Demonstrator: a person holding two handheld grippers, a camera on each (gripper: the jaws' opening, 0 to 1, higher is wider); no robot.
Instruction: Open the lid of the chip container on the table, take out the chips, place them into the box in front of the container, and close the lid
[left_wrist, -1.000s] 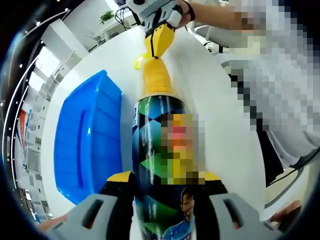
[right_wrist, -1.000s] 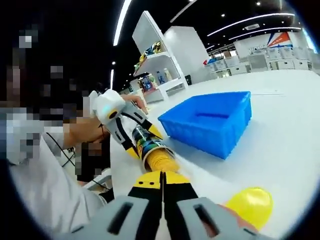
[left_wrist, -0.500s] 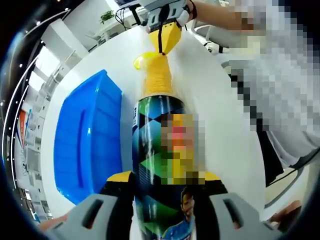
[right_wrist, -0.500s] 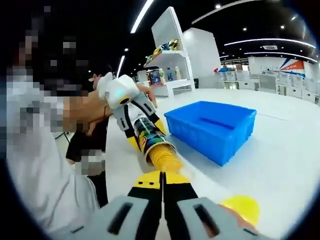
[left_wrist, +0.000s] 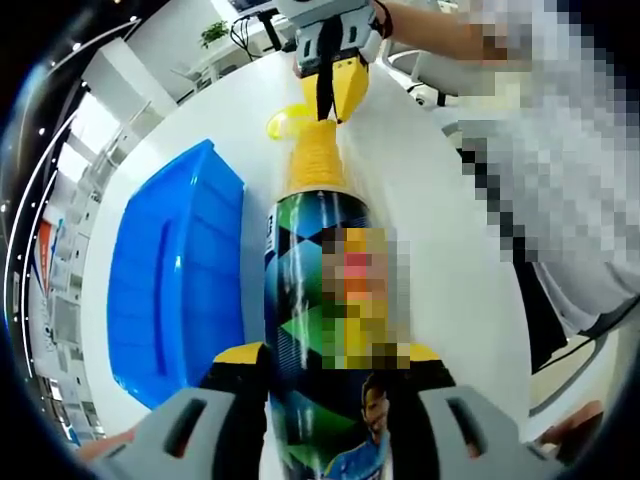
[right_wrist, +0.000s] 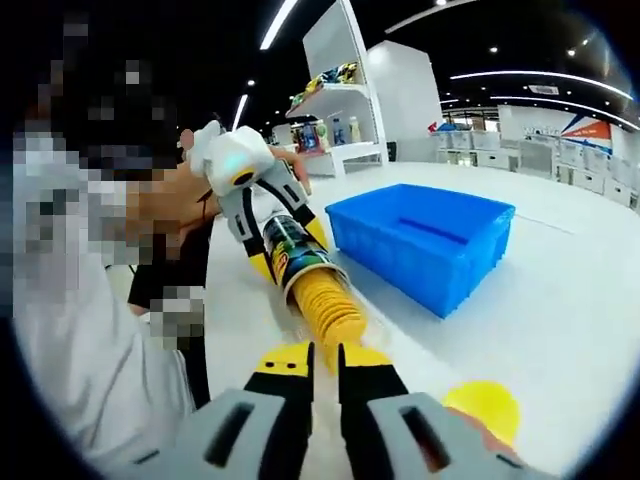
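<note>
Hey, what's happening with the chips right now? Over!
Left gripper clamps chip can. Right gripper pinches chip stack, partly out. Yellow lid off, on table. Blue box open, path clear.

A: Chip container (left_wrist: 320, 330), left gripper view: its base runs off the bottom edge, and part of the label is a mosaic patch, so the print there can't be read.

B: Seen from the right gripper view, the container (right_wrist: 290, 262) is mostly covered by the left gripper (right_wrist: 262, 245) around it. The near end of the chips (right_wrist: 325, 310) sits behind the right gripper (right_wrist: 323, 362); can't tell how much is between the jaws.

A: Yellow lid (right_wrist: 482, 402): lower part hidden behind a jaw. In the left gripper view the lid (left_wrist: 285, 118) is partly behind the chips (left_wrist: 312, 160).

B: Items on the shelf (right_wrist: 330, 100) are too small to name.
</note>
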